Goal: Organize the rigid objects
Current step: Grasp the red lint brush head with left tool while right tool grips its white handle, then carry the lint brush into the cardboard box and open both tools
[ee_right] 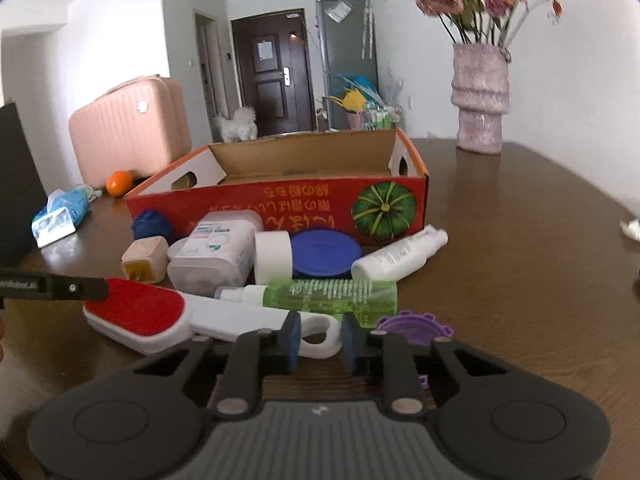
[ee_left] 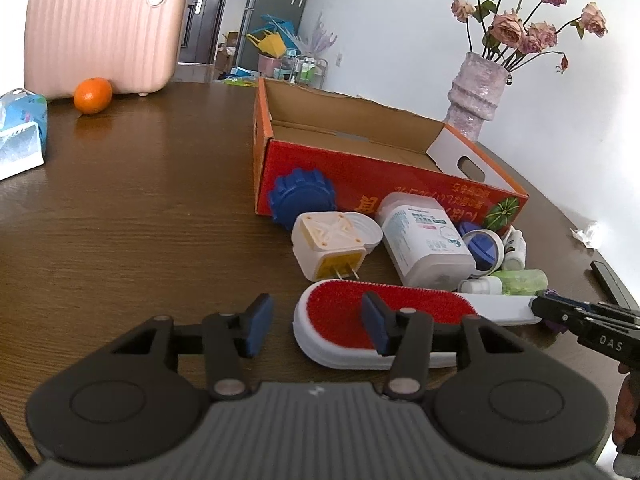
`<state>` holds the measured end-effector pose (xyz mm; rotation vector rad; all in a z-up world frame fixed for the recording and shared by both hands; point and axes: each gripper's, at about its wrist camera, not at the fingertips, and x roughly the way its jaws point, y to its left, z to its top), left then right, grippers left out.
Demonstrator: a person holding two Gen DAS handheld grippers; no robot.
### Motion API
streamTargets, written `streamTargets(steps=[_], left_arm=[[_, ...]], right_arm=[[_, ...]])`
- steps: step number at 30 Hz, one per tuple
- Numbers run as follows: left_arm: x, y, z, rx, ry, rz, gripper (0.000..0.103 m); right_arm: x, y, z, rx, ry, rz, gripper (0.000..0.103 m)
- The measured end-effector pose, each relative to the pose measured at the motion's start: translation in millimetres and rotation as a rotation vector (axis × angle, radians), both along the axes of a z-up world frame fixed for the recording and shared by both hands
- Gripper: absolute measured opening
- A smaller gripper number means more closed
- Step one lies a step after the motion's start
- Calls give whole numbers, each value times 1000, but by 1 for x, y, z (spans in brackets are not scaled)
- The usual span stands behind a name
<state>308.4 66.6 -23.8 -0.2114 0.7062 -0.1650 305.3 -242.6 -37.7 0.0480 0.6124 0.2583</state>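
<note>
A white lint brush with a red pad [ee_left: 384, 312] [ee_right: 136, 310] lies on the brown table in front of an open red cardboard box [ee_left: 360, 172] [ee_right: 280, 200]. My left gripper [ee_left: 316, 326] is open, its right finger over the brush head. My right gripper [ee_right: 320, 340] is open, its jaws on either side of the brush's looped handle end [ee_right: 320, 330]. Behind the brush lie a beige plug adapter [ee_left: 320, 246] [ee_right: 145, 260], a white container [ee_left: 424, 240] [ee_right: 216, 256], a green spray bottle [ee_right: 320, 296], a blue lid [ee_right: 324, 254] and a blue gear [ee_left: 302, 196].
A pink case [ee_left: 104, 28], an orange [ee_left: 93, 95] and a tissue pack [ee_left: 20, 132] sit at the far left. A vase of roses [ee_right: 480, 96] stands at the back right. A purple gear [ee_right: 412, 326] lies by my right gripper. A white bottle [ee_right: 400, 256] lies by the box.
</note>
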Motion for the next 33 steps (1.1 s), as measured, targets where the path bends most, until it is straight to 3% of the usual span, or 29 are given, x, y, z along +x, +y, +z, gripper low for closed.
streamTargets(steps=[5, 8, 12, 14, 15, 18, 23, 25, 27, 30, 32, 33], left_arm=[[1, 0, 0, 8, -7, -9, 45], [-1, -5, 3, 18, -15, -24, 34], [-12, -13, 6, 59, -30, -19, 32], [-21, -13, 8, 59, -15, -14, 24], [-27, -13, 10, 46, -10, -24, 19], [-49, -13, 9, -19, 10, -65, 18], [-75, -13, 2, -40, 37, -56, 19], [-81, -5, 11, -26, -3, -42, 27], [-77, 5, 21, 0, -42, 3, 44], [-58, 16, 25, -1, -38, 49, 63], [-43, 19, 21, -27, -17, 61, 69], [-36, 18, 18, -35, 7, 64, 66]], right_arm=[[5, -7, -2, 34, 29, -32, 17], [6, -6, -3, 27, 68, -6, 17], [11, -9, -3, 74, 98, -11, 13], [12, -9, -3, 77, 100, -17, 13], [11, -7, -1, 66, 92, -18, 13], [-1, 3, 4, 34, 74, 45, 12], [-25, 23, -6, -16, 75, 112, 12], [-26, 23, -6, -7, 70, 100, 12], [-23, 22, -5, -17, 62, 82, 13], [-11, 20, -6, -33, 46, 46, 13], [-4, 18, -7, -27, 44, 41, 16], [-1, 18, -8, -24, 41, 39, 17]])
